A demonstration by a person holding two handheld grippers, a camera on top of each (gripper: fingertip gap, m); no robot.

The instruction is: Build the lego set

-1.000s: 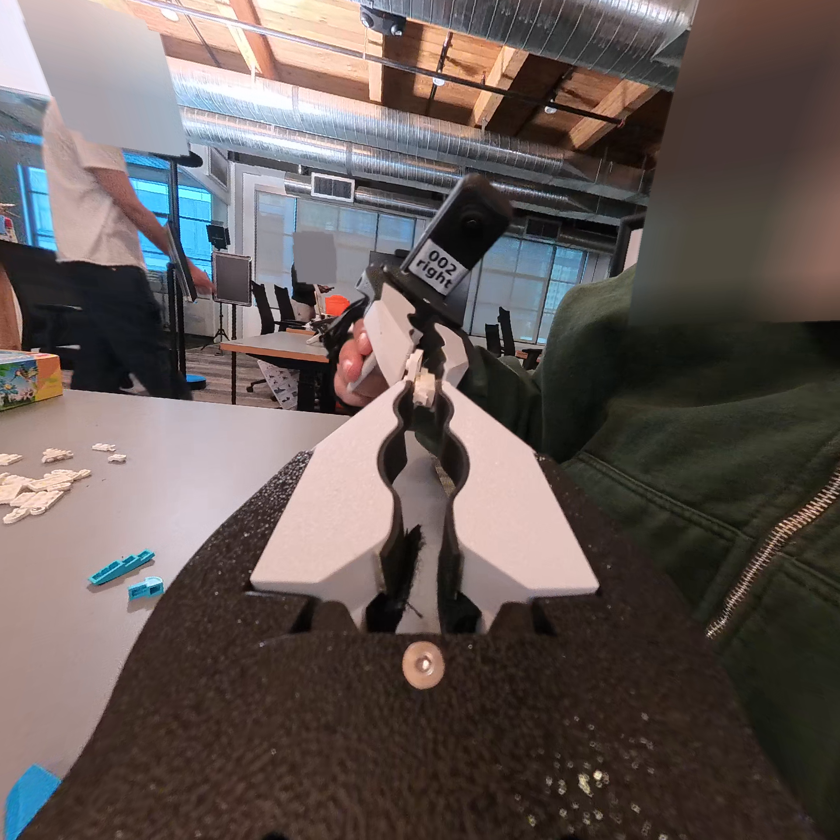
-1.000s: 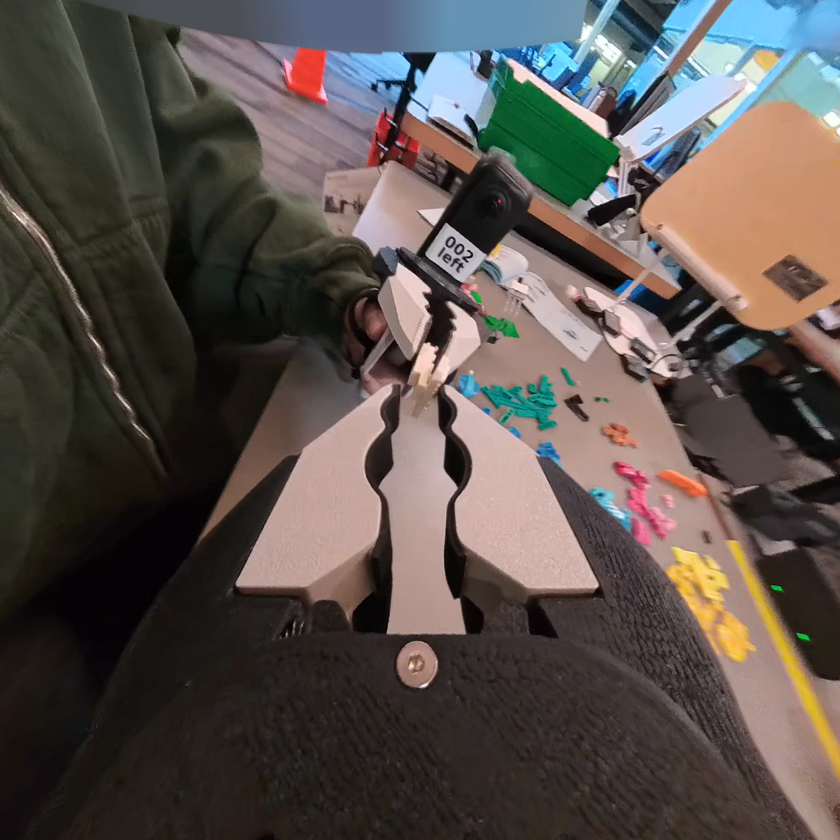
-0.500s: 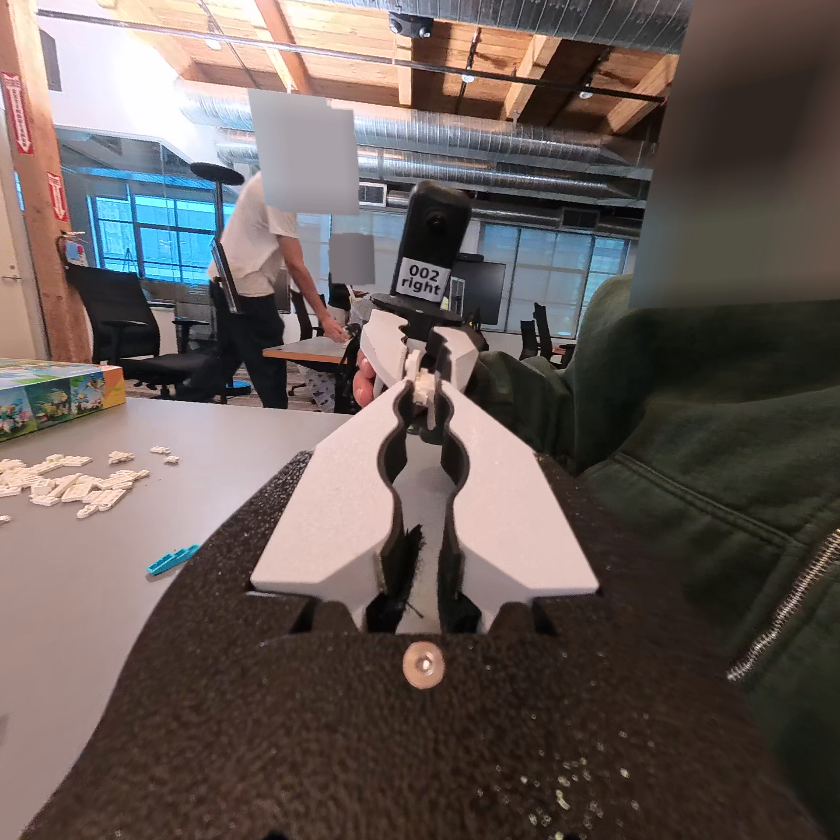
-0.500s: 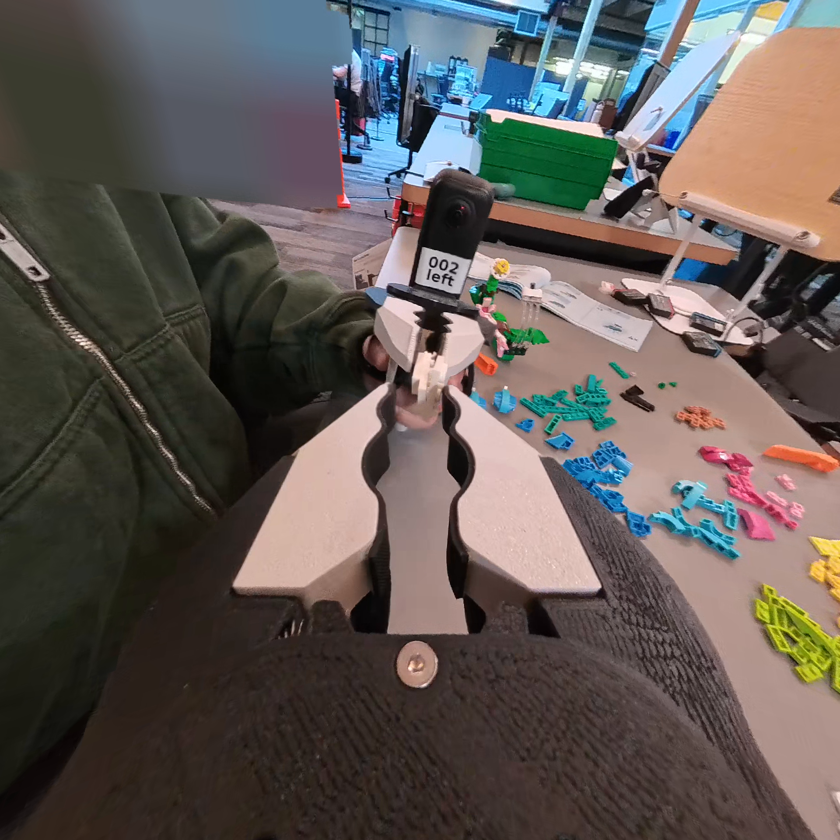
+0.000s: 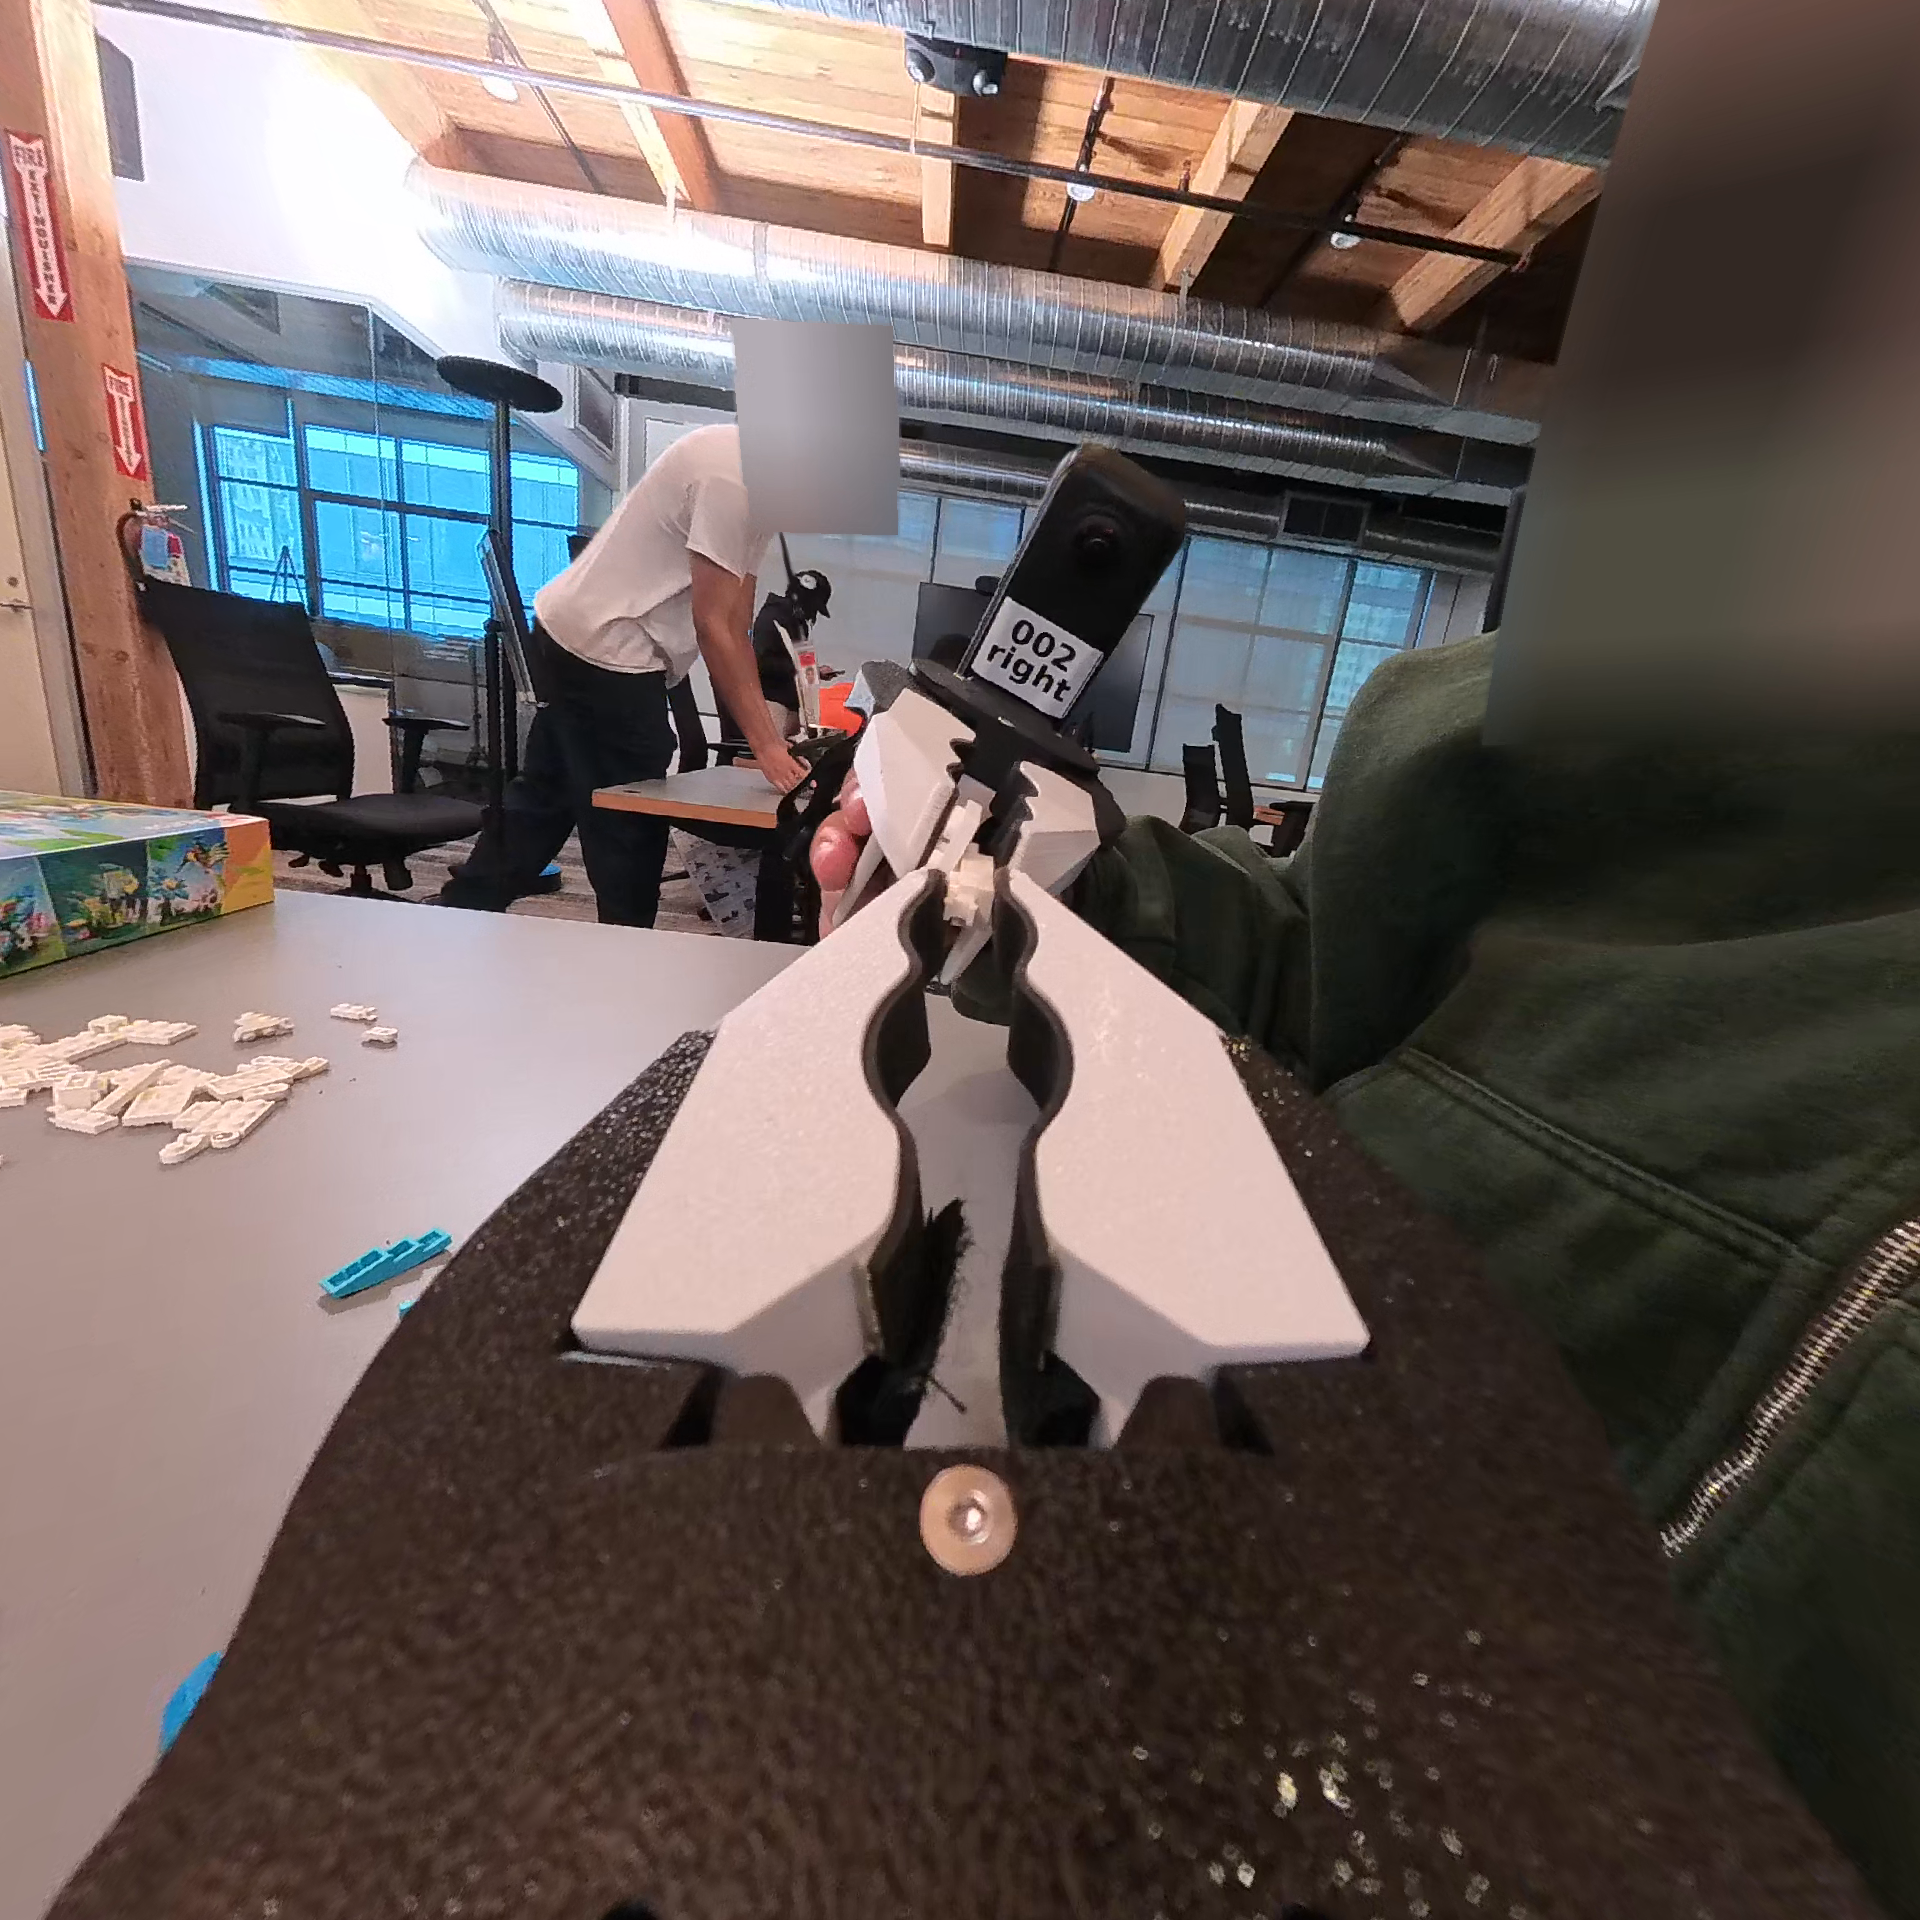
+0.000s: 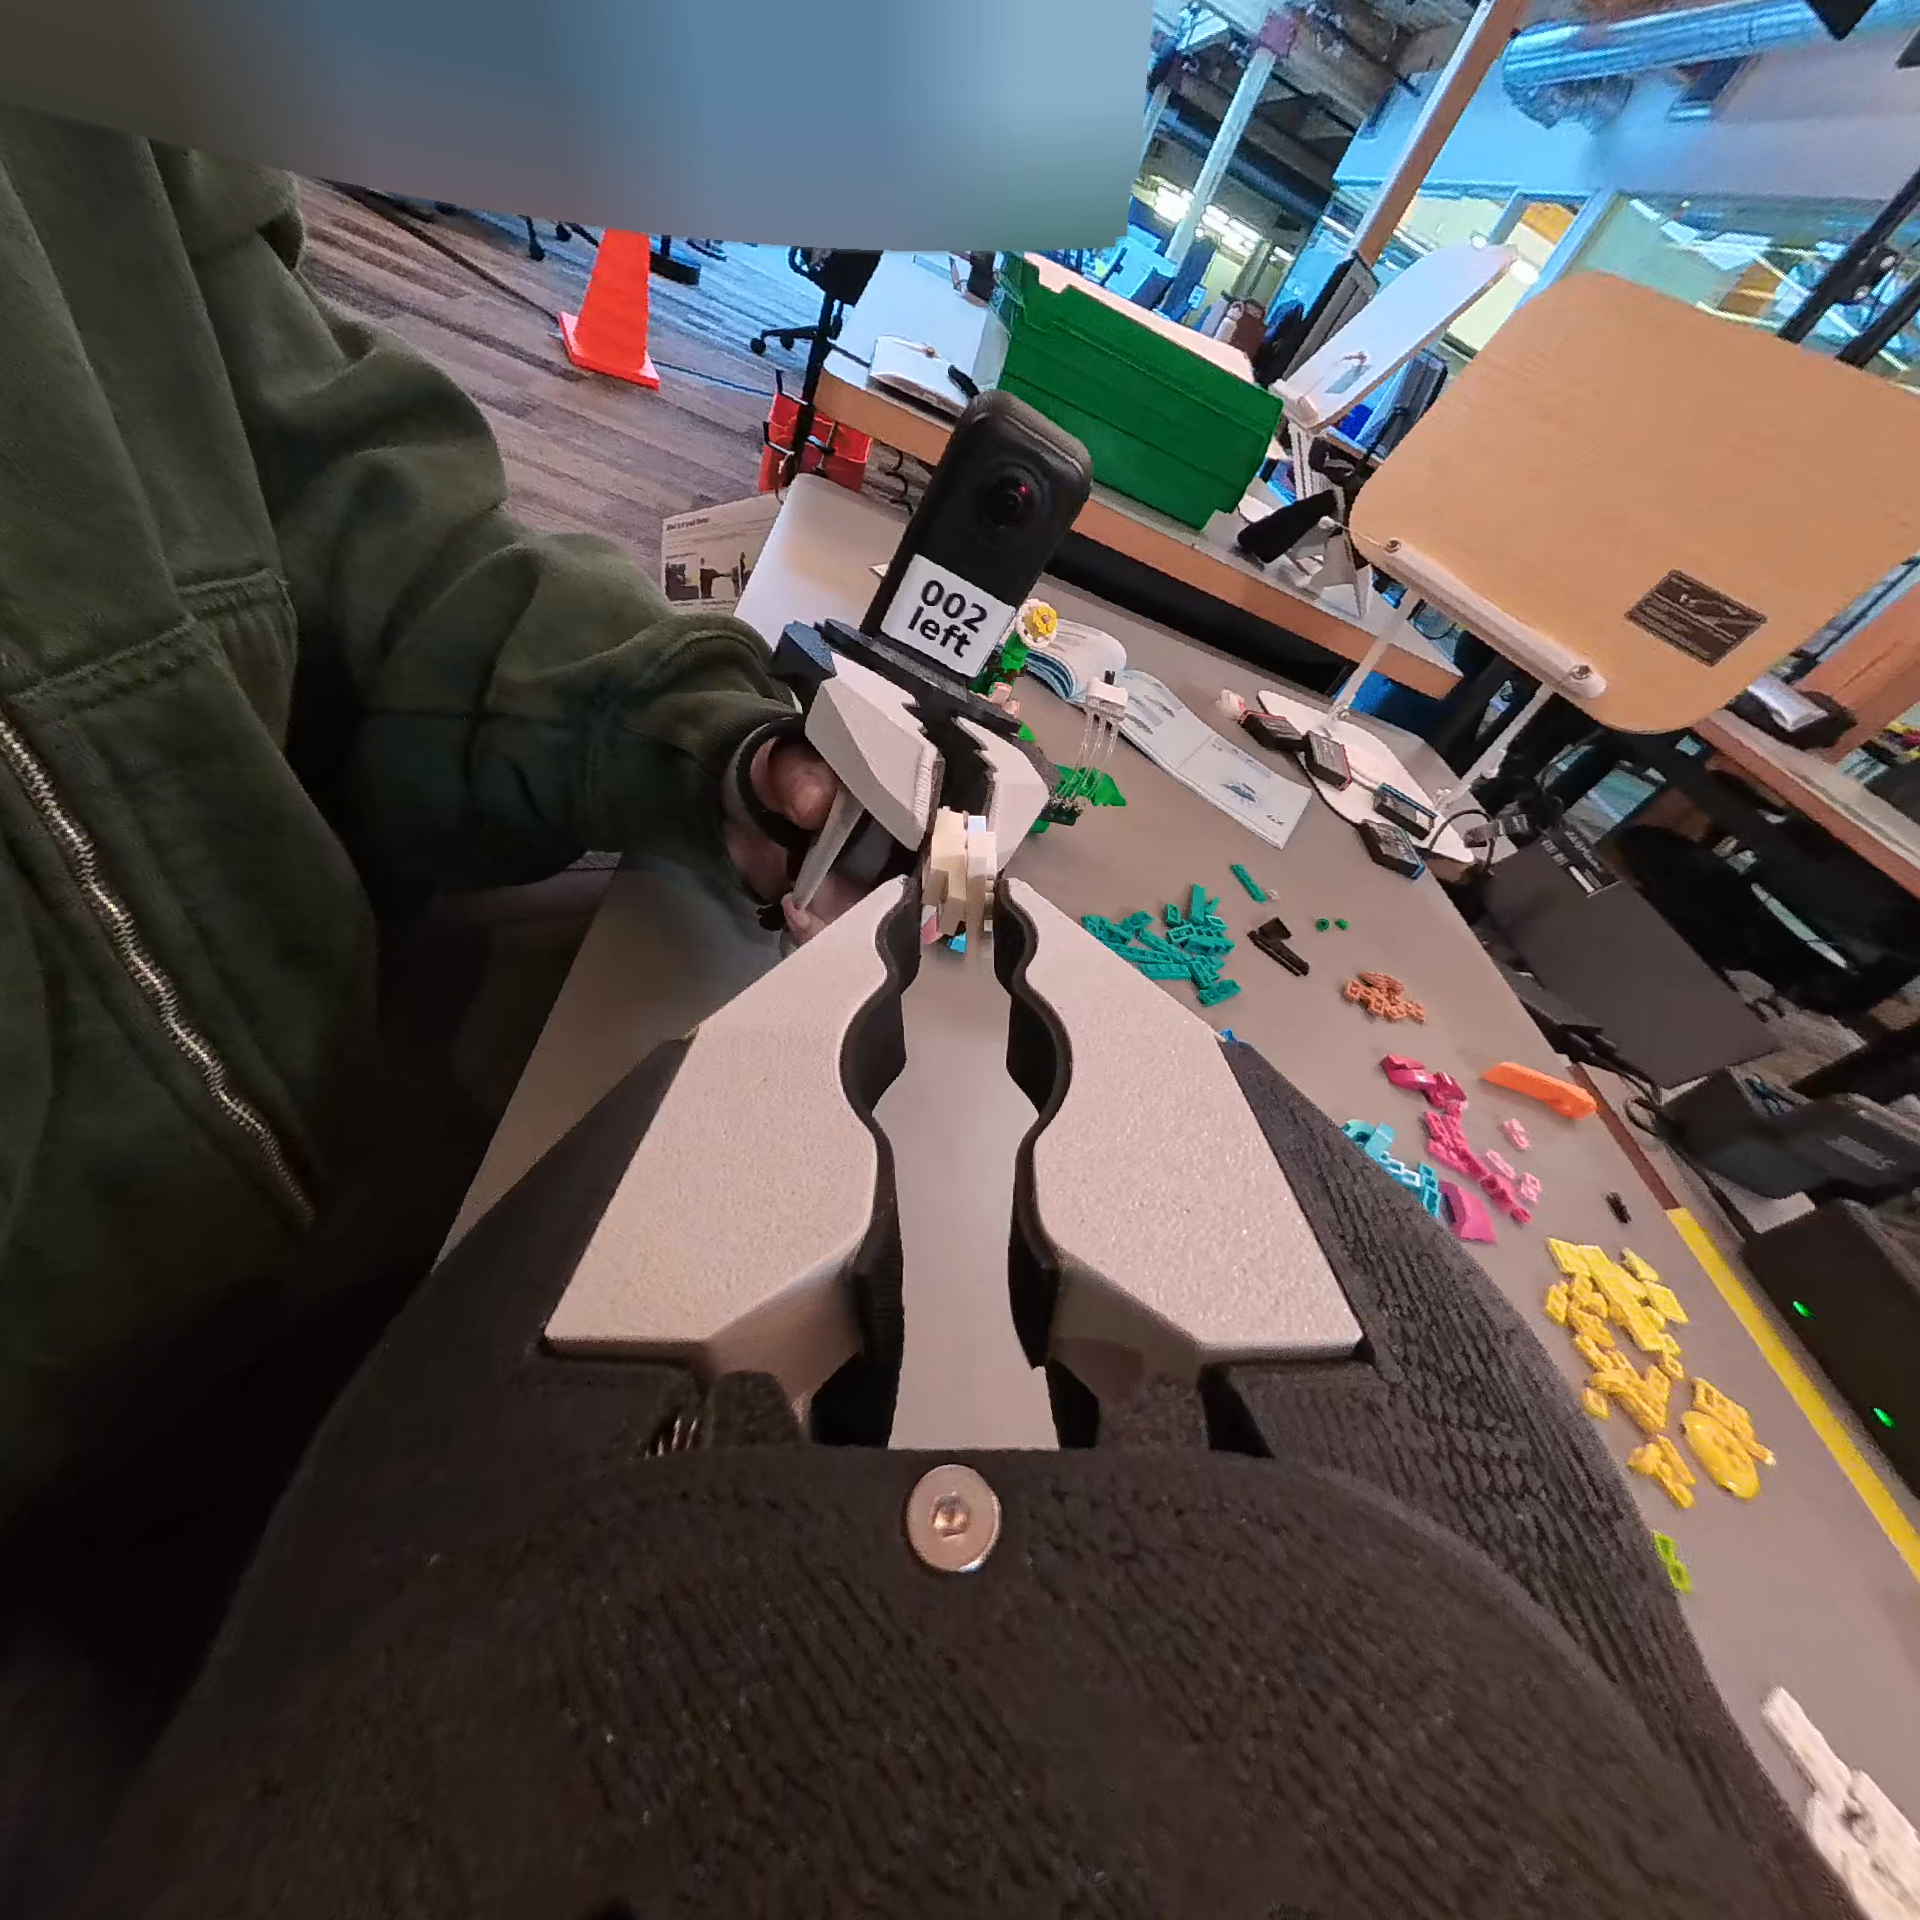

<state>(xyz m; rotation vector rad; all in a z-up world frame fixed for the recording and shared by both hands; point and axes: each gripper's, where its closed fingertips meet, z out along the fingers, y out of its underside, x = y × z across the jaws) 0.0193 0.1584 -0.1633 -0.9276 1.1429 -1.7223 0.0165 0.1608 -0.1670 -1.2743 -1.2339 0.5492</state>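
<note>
- White piece point(image 6: 958, 868): held tip-to-tip between both grippers, above surface point(image 6: 1299, 1049), long axis roughly upright.
- Left gripper point(image 5: 961, 899) jaws clamped on piece.
- Right gripper point(image 6: 961, 904) jaws clamped on it too, facing left one; next push prob. straight together.

Left gripper point(image 5: 966, 894): pale grey-white fingers point(image 5: 790, 1132) on a speckled black body, pinching a white lego assembly point(image 5: 964, 902); right gripper point(image 6: 961, 899) matches, with white lego pieces point(image 6: 961, 862) at its tips. Grey table point(image 5: 208, 1351) carries white bricks point(image 5: 135, 1086) at left of the left wrist view, one turquoise piece point(image 5: 384, 1265) lower down, a multicoloured box point(image 5: 114, 878) at far left. In the right wrist view, teal bricks point(image 6: 1174, 940) at centre right, then pink point(image 6: 1460, 1143), orange point(image 6: 1538, 1089), yellow point(image 6: 1652, 1361) toward lower right; dark green jacket point(image 6: 208, 675) with a silver zip at left, orange cone point(image 6: 613, 301) upper left, green crate point(image 6: 1122, 416) at top centre.
</note>
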